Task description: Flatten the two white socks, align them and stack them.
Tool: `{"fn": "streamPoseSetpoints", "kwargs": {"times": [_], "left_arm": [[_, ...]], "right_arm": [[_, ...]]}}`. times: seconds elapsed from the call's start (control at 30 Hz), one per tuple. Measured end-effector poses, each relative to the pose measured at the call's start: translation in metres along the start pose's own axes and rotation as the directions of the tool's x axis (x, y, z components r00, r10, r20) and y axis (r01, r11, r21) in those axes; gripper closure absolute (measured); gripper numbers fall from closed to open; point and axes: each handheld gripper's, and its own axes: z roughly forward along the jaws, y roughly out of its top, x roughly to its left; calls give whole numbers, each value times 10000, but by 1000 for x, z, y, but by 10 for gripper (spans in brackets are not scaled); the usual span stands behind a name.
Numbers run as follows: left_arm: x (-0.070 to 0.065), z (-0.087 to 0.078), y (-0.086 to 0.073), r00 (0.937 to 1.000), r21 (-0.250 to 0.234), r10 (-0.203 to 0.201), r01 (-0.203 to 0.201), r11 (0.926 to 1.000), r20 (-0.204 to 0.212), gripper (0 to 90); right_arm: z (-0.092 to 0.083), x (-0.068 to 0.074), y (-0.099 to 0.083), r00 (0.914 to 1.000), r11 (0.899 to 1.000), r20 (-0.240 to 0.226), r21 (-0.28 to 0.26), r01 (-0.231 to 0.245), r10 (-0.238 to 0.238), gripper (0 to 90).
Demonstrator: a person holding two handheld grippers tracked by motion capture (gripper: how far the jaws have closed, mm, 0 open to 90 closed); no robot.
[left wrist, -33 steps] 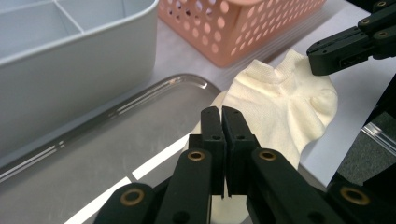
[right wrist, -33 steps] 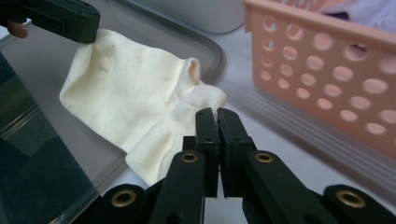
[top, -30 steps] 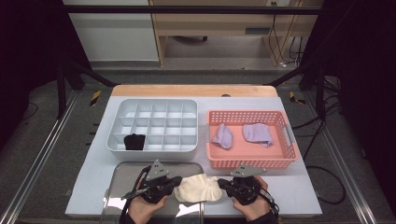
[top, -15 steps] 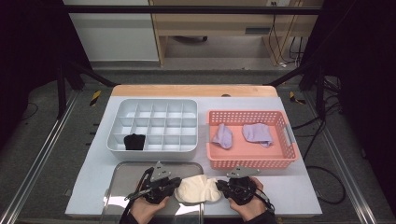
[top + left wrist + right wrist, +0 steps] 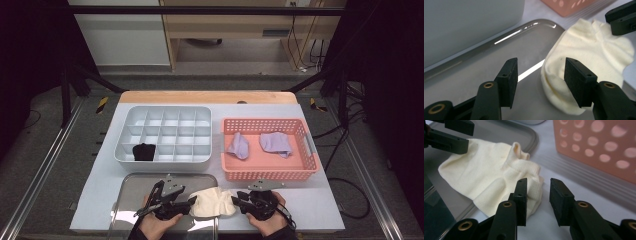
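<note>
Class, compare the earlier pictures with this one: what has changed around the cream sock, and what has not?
Both the left hand-held gripper and the right hand-held gripper have just been opening, letting go of the cream sock. Unchanged: the sock on the tray edge, black sock, purple socks.

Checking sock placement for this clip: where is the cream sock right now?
High view: the cream sock lies at the table's near edge, half on the metal tray's right rim, in front of the pink basket.

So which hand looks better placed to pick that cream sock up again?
Probably the left. The left gripper has just opened, and the sock's folded edge sits at one pad. The right gripper, also just opened, stands beside the cuff with nothing between its pads.
</note>
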Motion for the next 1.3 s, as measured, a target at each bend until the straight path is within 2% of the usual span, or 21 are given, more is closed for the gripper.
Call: {"fn": "streamPoseSetpoints", "kwargs": {"times": [0.13,0.2,0.37,0.53,0.67,0.87,0.97,1.03,1.17,1.3], "left_arm": [[3,0,-6,10000,36,-63,62,10000,76,461],[4,1,-8,9999,84,-101,100,9999,135,486],[0,4,-9,9997,131,-68,65,9999,223,595],[-1,7,-10,9972,138,-322,313,9994,678,740],[-3,6,-8,9979,128,-168,161,9998,619,821],[-1,2,-7,9997,199,134,-138,9997,188,841],[-4,2,-7,9992,230,407,-407,9989,-14,841],[-6,2,-7,9983,237,563,-560,9982,-116,840],[-3,1,-8,9986,182,530,-528,9984,-95,835],[1,-2,-10,9994,207,334,-333,9992,-72,834]], "right_arm": [[7,3,-2,10000,9994,-14,340,56,-56,687],[8,4,-3,9998,9994,43,296,172,-173,691],[8,6,-6,10000,9998,6,176,55,-55,768],[8,9,-5,10000,9997,7,226,48,-48,856],[7,10,-2,10000,9993,17,366,54,-54,868],[6,6,6,9991,9997,381,137,197,-202,871],[12,6,8,9944,9976,864,386,570,-602,872],[14,7,7,9926,9968,985,448,665,-707,871],[14,9,7,9951,9973,689,241,696,-711,853],[11,10,8,9978,9979,236,-210,618,-613,766]]}}
